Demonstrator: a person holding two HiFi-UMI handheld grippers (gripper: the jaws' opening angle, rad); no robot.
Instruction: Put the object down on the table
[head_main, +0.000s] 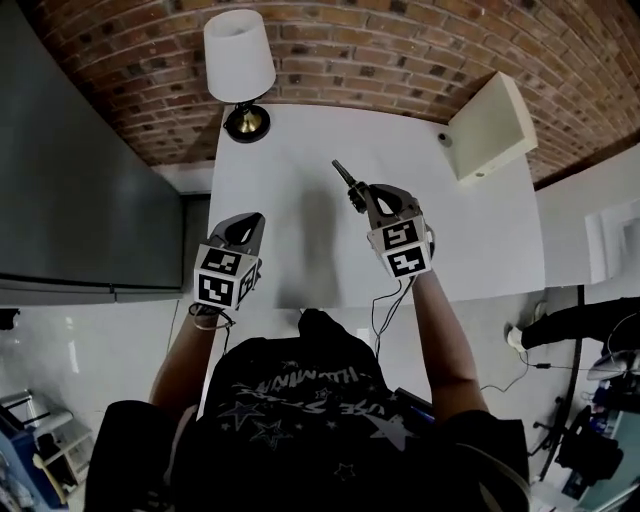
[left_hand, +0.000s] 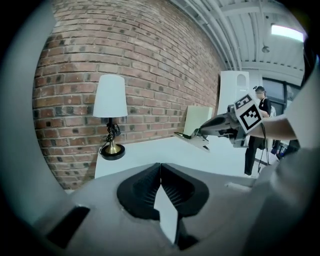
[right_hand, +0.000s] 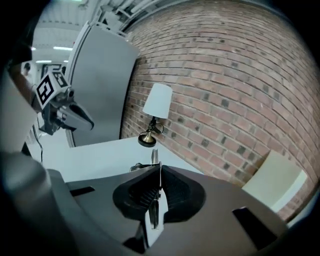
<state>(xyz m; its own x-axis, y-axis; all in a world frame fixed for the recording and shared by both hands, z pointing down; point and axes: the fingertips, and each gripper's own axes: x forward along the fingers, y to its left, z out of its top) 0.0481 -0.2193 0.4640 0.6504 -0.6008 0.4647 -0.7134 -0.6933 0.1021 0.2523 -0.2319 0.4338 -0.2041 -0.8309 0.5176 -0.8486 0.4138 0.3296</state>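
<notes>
A slim dark metal tool juts forward from my right gripper, which is shut on it above the white table. In the right gripper view the tool is pinched between the closed jaws of my right gripper, its tip pointing toward the lamp. My left gripper hangs over the table's near left edge. Its jaws meet with nothing between them in the left gripper view. From there the tool appears to hover above the tabletop.
A white-shaded lamp on a brass base stands at the far left corner by the brick wall. A cream panel leans at the table's far right. A tall grey cabinet flanks the left side. A person stands beyond the table.
</notes>
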